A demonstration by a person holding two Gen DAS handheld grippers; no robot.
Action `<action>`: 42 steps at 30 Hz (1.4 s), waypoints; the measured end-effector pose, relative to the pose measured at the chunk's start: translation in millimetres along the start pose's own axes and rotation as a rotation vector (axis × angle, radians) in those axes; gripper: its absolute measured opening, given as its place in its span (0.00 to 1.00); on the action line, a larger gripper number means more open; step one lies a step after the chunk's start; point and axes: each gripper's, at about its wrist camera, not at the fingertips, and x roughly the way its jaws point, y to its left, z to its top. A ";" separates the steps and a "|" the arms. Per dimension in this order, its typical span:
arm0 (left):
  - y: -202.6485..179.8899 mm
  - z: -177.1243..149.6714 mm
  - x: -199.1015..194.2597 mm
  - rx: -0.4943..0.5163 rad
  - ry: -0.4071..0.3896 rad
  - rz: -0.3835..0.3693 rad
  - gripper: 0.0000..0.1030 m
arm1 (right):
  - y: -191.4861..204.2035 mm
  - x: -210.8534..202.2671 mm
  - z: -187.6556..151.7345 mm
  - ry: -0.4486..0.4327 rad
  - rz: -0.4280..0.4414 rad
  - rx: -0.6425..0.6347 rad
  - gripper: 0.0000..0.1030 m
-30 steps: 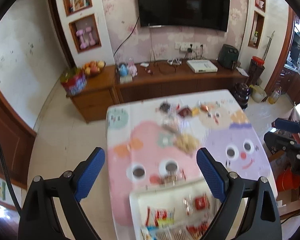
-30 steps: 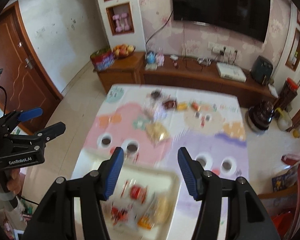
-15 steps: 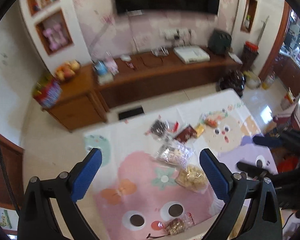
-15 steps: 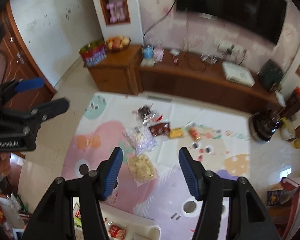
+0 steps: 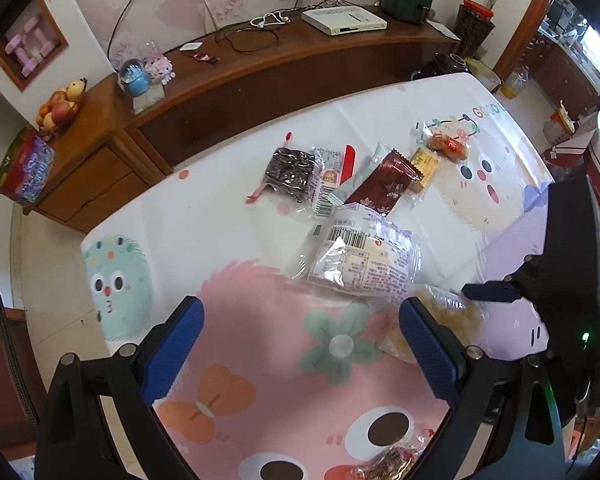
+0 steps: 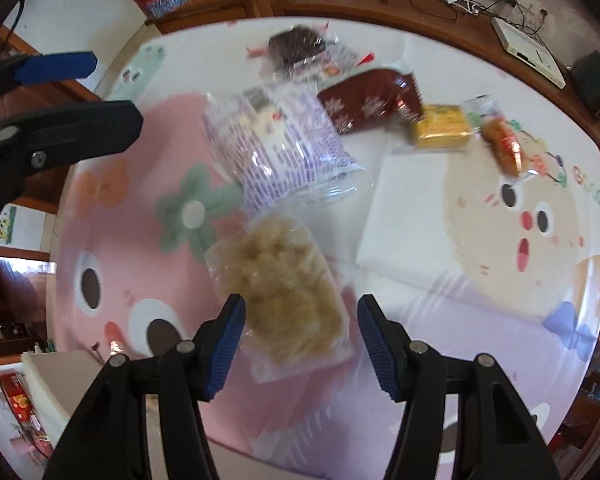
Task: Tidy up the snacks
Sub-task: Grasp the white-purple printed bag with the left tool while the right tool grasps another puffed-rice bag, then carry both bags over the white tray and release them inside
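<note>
Several snack packs lie on the cartoon tablecloth (image 5: 228,240). They are a dark snack in clear wrap (image 5: 290,172), a maroon packet (image 5: 384,184), a yellow packet (image 5: 424,164), an orange snack (image 5: 446,142) and a big printed bag (image 5: 364,256). My left gripper (image 5: 298,328) hangs open over bare cloth just short of the big bag. My right gripper (image 6: 300,320) points down, open, with a beige puffed-snack bag (image 6: 288,284) lying under and between its fingers, not pressed. The printed bag (image 6: 276,140) lies just beyond it. My left gripper (image 6: 60,92) shows at the upper left of the right wrist view.
A white tray (image 6: 60,380) with red packets sits at the table's near left corner. Behind the table runs a long wooden cabinet (image 5: 260,76) with a white box, cables, a fruit bowl and a tin. The table edge curves off to the left.
Both grippers have come down close over the table and tipped downward. The snacks loom much larger, and the tray has slid out of the left wrist view.
</note>
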 end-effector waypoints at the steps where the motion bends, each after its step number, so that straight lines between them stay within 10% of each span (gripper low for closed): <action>1: -0.8 1.3 3.5 0.000 0.001 -0.007 0.95 | 0.7 3.4 0.2 0.011 0.007 0.003 0.57; 6: -8.0 12.2 16.6 0.000 0.019 -0.029 0.95 | -4.1 11.7 -3.6 0.007 0.047 0.032 0.63; 13: -31.3 30.3 45.5 0.023 0.056 -0.041 0.95 | -34.1 2.8 -27.6 0.019 0.051 0.083 0.46; 27: -65.3 39.7 91.2 0.026 0.119 0.086 0.94 | -78.7 -12.7 -61.0 0.003 0.071 0.204 0.46; 34: -76.0 28.2 76.3 0.044 0.091 0.051 0.56 | -72.4 -7.8 -63.0 0.011 0.070 0.213 0.45; 42: -67.6 4.0 48.7 -0.034 0.070 0.028 0.50 | -62.7 -10.1 -55.3 0.002 0.044 0.216 0.45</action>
